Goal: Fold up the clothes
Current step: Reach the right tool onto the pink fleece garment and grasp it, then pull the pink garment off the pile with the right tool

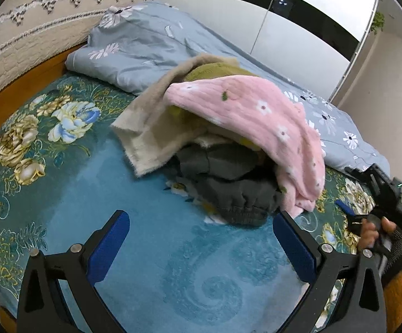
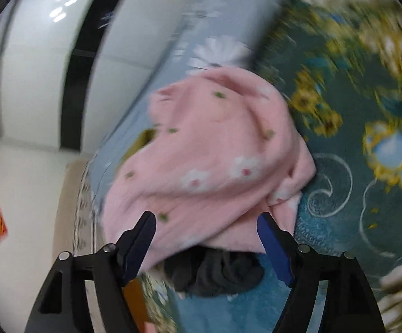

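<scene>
- My landmark is the pile of clothes (image 1: 228, 149) heaped on the teal floral blanket (image 1: 70, 183); everything below is placed against it.
- Much of the pile is buried: only folds and edges of each garment show, so I cannot tell what kind of garment any of them is.
- The pink fleece piece (image 1: 259, 127) with white flowers drapes over the top and right side of the pile, soft and ribbed-looking.
- Under it, a beige fuzzy cloth (image 1: 148, 127) spills off the pile's left side, and a yellow-green knit (image 1: 215, 70) peeks out at the top rear.
- A dark grey garment (image 1: 228, 194) with a gathered, elastic-looking edge sits at the pile's near base.
- Behind the pile lies a rumpled grey-blue quilt (image 1: 145, 41) with white flower prints, smooth and thin.
- My left gripper (image 1: 201, 238) hovers just in front of the pile, its blue-padded jaws spread wide with only blanket between them.
- To the right of the pile, my right hand (image 1: 378, 233) shows at the frame edge, partly cut off, holding the other tool.
- The right wrist view is badly smeared by motion; the blanket pattern there is hard to read.
- My right gripper (image 2: 206, 238) stands spread apart at the pink fleece's near edge; its pads (image 2: 274, 247) are not pressing on the cloth.
</scene>
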Demonstrator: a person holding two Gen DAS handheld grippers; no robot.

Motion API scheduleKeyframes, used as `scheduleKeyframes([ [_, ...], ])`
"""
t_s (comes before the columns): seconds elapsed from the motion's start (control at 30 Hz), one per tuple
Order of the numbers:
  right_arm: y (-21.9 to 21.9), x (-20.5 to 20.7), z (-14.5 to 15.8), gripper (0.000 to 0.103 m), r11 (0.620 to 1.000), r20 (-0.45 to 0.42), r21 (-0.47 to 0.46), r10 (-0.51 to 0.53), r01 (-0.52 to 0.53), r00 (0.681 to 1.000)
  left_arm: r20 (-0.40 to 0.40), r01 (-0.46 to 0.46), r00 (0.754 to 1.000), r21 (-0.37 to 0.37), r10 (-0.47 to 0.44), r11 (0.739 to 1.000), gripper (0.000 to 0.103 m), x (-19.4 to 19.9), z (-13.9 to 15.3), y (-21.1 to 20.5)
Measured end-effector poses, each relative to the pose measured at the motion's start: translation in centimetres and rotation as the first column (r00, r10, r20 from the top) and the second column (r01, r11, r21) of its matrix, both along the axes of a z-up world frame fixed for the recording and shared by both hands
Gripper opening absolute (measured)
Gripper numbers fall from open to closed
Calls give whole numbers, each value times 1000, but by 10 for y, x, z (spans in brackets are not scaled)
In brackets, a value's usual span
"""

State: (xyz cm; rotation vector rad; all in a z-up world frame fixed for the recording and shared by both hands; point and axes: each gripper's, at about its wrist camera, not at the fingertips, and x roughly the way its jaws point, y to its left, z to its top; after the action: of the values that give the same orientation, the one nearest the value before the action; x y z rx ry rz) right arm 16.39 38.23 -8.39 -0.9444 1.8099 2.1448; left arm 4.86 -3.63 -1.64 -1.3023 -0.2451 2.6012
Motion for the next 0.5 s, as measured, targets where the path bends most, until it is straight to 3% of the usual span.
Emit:
scheduleKeyframes([
  [0.23, 5, -37, -45, 83, 991, 34, -86, -103, 105, 994, 50, -17, 999, 23, 16, 1000, 103, -22, -25, -20],
  [0.43, 7, -59, -58, 83, 981, 68, -109, -151, 158, 986, 79, -30, 996, 41, 27, 999, 103, -32, -40, -36],
  [0.47, 7, -61, -58, 81, 980, 68, -117, -153, 161, 986, 84, -28, 996, 44, 24, 999, 103, -33, -42, -39],
  [0.5, 8, -61, -55, 64, 979, 66, -123, -153, 160, 986, 87, -33, 996, 46, 29, 998, 103, -33, -42, -41],
])
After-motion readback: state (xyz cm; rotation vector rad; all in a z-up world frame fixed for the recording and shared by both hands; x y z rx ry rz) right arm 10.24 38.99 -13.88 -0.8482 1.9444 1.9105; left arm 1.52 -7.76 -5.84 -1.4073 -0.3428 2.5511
